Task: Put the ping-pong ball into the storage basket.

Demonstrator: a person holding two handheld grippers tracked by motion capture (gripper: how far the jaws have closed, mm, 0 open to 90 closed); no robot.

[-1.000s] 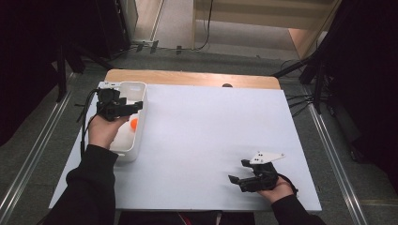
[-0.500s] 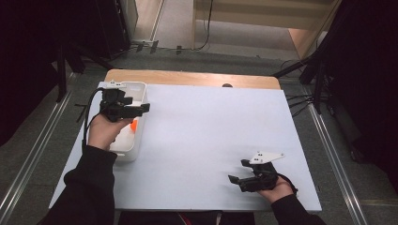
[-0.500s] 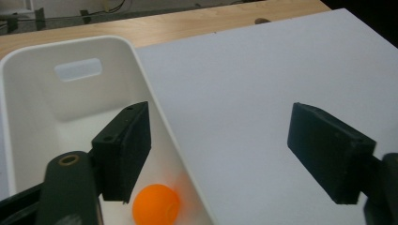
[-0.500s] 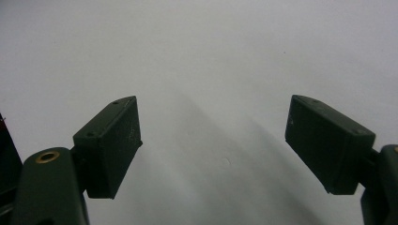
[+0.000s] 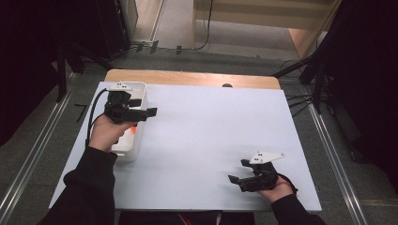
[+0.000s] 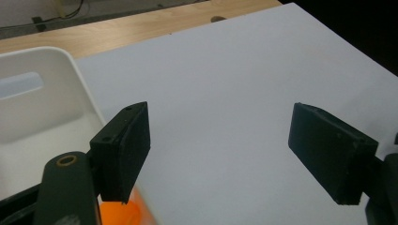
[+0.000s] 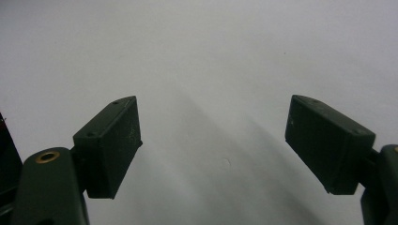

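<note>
The left hand-held gripper [image 5: 151, 112] has just been opening its jaws; they now stand wide with nothing between them, out past the rim of the white bin [image 5: 139, 140]. An orange object [image 6: 123, 214] lies in that bin, just below the gripper, so the drop looks done. Against a second ago, this gripper has lifted and swung from over the bin toward the white counter [image 5: 206, 131]. The right hand-held gripper [image 5: 238, 174] sits wide and empty at the counter's near corner, where it was.
</note>
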